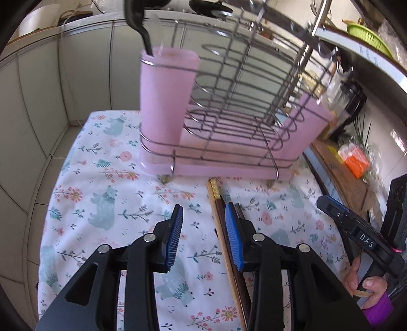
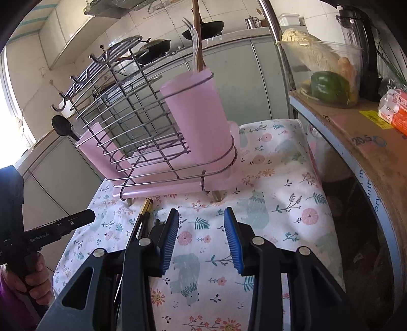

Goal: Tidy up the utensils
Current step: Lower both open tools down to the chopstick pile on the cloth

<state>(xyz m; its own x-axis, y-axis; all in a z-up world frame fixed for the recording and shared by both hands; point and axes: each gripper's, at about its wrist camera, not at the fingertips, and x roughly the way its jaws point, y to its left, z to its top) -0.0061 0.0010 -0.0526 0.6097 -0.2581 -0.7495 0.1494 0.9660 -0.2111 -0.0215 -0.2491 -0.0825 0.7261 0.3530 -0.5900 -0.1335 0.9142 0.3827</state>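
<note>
A wire dish rack (image 1: 244,101) on a pink tray stands on the floral cloth (image 1: 106,183). A pink holder (image 1: 165,101) at one end holds a black spoon (image 1: 138,23). The pink holder (image 2: 198,117) at the other end holds a clear fork (image 2: 194,43) and a wooden handle (image 2: 198,33). Several chopsticks (image 1: 216,203) lie on the cloth in front of the rack, also in the right wrist view (image 2: 143,216). My left gripper (image 1: 204,236) is open and empty, its right finger beside the chopsticks. My right gripper (image 2: 201,236) is open and empty over the cloth.
A shelf (image 2: 356,132) on the right carries a clear tub with a green pepper (image 2: 328,86), a blender (image 2: 356,33) and an orange packet (image 1: 356,163). Grey cabinets (image 1: 84,76) stand behind. Pans (image 2: 206,28) sit on the far counter. The table edge drops to a tiled floor at left.
</note>
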